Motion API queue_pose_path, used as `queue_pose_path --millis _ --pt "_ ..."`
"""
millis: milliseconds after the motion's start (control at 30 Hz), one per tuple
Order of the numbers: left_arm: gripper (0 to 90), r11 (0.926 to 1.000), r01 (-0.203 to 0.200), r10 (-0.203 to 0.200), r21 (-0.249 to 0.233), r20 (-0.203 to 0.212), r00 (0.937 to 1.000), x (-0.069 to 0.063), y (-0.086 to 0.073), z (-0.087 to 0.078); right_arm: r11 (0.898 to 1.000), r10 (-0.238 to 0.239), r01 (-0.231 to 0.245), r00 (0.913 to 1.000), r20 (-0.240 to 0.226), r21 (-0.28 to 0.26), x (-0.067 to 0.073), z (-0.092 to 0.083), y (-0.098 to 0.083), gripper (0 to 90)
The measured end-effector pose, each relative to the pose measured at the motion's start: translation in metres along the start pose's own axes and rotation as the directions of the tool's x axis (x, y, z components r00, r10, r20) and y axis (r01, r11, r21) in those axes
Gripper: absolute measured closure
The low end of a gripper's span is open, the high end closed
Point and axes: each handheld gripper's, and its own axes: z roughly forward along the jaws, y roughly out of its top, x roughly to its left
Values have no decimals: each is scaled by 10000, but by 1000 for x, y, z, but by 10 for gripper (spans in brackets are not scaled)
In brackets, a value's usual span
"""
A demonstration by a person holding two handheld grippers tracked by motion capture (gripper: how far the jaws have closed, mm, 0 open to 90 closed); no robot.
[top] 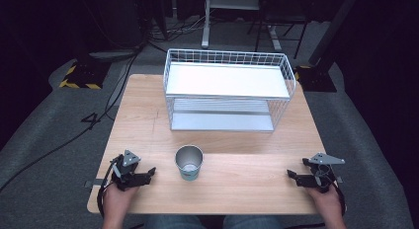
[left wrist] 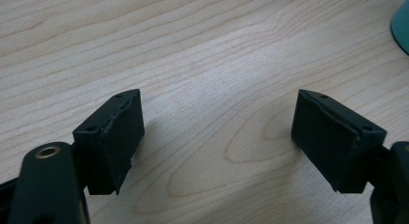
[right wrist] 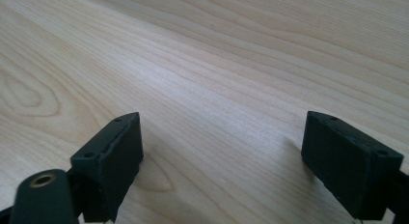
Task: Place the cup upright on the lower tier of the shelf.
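A teal paper cup (top: 188,162) with a pale inside stands upright near the front middle of the wooden table (top: 232,140). My left gripper (top: 149,174) rests low at the front left, a hand's width left of the cup, its jaws apart with bare wood between them (left wrist: 219,132). A sliver of the cup (left wrist: 401,21) shows at the top right edge of the left gripper view. My right gripper (top: 292,176) sits at the front right corner, well right of the cup, jaws apart over bare wood (right wrist: 222,151).
A white wire shelf rack (top: 228,91) with two tiers stands at the back middle of the table. Dark floor with cables and stands surrounds the table. Bare wood lies between the rack and the cup.
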Motion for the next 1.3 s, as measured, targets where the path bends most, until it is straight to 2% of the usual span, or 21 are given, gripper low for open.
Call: queue_pose_path --millis 233,300,367,500,567,700,767,800,833,867,900,967,1033,1067,1100,1133,1167,1233,1300 --pt "164 9999 89 -89 107 -11 10000 2 1 -1 10000 93 -93 9998 149 16 -3 1 1 142" --pt "169 9999 129 -129 -53 -107 9999 2 2 -5 9999 106 -106 9999 104 10 -3 1 1 144" --pt "171 9989 177 -178 -430 -34 9998 0 9 -15 9999 102 -103 9999 112 14 -3 1 1 144" --pt "168 9983 162 -150 -554 216 9997 -3 14 -23 10000 68 -68 10000 37 20 -2 0 0 147" --pt "166 9983 13 9 -577 385 9993 -8 17 -28 10000 71 -71 10000 37 18 -1 0 0 146" --pt "188 9974 -107 138 -709 433 9990 -15 18 -31 10000 71 -71 10000 39 17 -1 0 0 146" --pt "191 9965 -200 252 -810 648 9976 -23 18 -34 10000 68 -68 10000 42 17 -2 0 0 146" --pt "193 9954 -361 438 -886 865 9953 -33 16 -36 10000 71 -71 10000 45 18 -2 0 0 146" --pt "194 9954 -361 438 -886 865 9953 -33 16 -36 10000 71 -71 10000 45 18 -2 0 0 146" --pt "194 9941 -554 643 -935 945 9934 -42 14 -36 10000 70 -70 10000 39 14 -2 1 0 147" --pt "194 9941 -554 643 -935 945 9934 -42 14 -36 10000 70 -70 10000 39 14 -2 1 0 147" --pt "193 9912 -759 896 -1088 1272 9878 -57 11 -36 9999 103 -103 9999 90 16 -2 1 1 147" --pt "193 9903 -737 900 -1179 1393 9861 -61 10 -36 9999 111 -111 9999 94 7 -2 1 1 147" --pt "192 9872 -667 901 -1451 1609 9828 -68 10 -36 9999 110 -110 9999 101 14 -2 1 1 147" --pt "192 9872 -667 901 -1451 1609 9828 -68 10 -36 9999 110 -110 9999 101 14 -2 1 1 147" --pt "192 9840 -481 801 -1716 1852 9794 -74 10 -34 9999 112 -113 9999 101 17 -2 1 1 146" --pt "190 9828 -360 712 -1811 1921 9788 -78 11 -32 9999 115 -115 9999 98 8 -2 1 1 147" --pt "186 9810 -362 744 -1907 1970 9776 -80 11 -30 9999 112 -112 9999 98 9 -2 1 1 147" --pt "180 9784 -369 773 -2035 1946 9778 -89 11 -22 9999 112 -112 9999 100 13 -2 1 1 147"
